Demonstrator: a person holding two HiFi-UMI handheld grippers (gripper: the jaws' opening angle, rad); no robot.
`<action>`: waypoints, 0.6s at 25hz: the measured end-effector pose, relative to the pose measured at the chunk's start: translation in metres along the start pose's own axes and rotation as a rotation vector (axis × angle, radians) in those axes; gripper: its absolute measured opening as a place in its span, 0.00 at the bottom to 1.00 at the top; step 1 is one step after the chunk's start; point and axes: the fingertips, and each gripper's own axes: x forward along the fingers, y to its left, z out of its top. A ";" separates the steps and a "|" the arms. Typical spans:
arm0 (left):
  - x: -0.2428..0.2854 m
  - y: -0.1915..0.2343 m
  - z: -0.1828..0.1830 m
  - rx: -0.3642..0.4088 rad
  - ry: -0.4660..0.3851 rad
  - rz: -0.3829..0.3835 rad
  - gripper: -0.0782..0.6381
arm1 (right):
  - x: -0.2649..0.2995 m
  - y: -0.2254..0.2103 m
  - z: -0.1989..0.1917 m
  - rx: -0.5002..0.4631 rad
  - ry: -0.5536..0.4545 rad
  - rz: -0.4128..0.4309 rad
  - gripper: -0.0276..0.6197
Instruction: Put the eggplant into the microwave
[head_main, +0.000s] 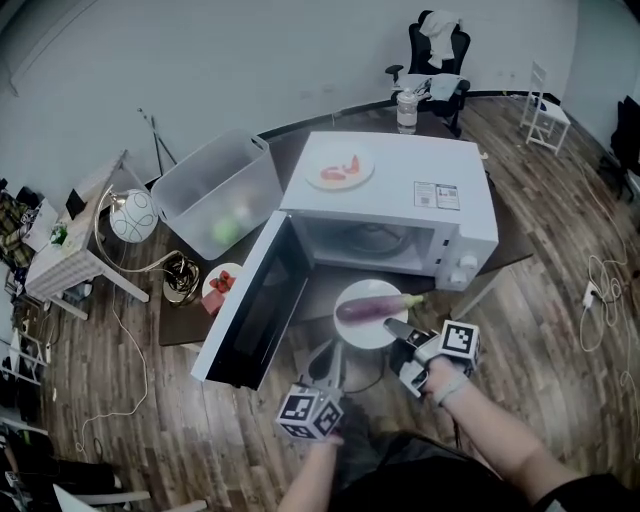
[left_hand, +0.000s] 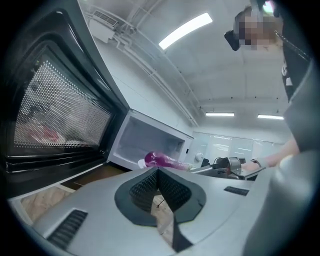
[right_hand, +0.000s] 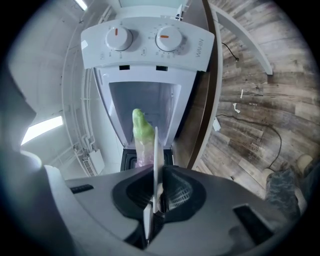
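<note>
The purple eggplant with its green stem lies on a white plate held just in front of the open white microwave. The microwave door hangs wide open to the left, and the cavity is lit. My right gripper is shut on the plate's near right rim. My left gripper has its jaws together at the plate's near left edge, just below it. Whether it touches the plate is not clear.
A plate of red food sits on top of the microwave. A clear plastic bin and a small dish with red pieces stand to the left of the door. A jar and an office chair are behind.
</note>
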 end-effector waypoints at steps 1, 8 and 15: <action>0.003 0.002 0.000 0.000 0.005 -0.004 0.10 | 0.002 0.000 0.002 -0.001 -0.006 -0.002 0.08; 0.029 0.014 0.005 0.016 0.026 -0.072 0.10 | 0.019 0.003 0.019 0.013 -0.065 0.017 0.08; 0.058 0.027 0.011 0.034 0.044 -0.125 0.10 | 0.041 0.005 0.038 0.005 -0.124 0.040 0.08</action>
